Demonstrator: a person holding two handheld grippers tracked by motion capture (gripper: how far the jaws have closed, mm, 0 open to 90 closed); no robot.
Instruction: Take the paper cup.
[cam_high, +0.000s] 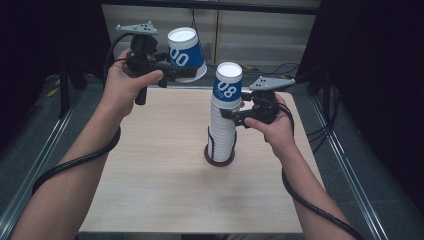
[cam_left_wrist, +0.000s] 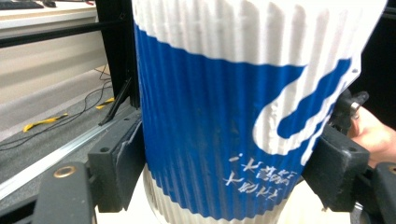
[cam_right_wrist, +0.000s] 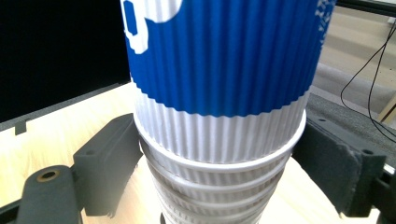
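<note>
The left gripper (cam_high: 192, 71) holds 1 blue-and-white ribbed paper cup (cam_high: 186, 53) upside down in the air past the table's (cam_high: 150, 200) far edge, its 2 black jaws pressed on the cup's opposite sides. The right gripper (cam_high: 226, 113) reaches the upper part of the stack of inverted cups (cam_high: 223, 125) standing mid-table, nearer the far edge; its jaws flank the stack near the top cup's rim and seem to touch it.
</note>
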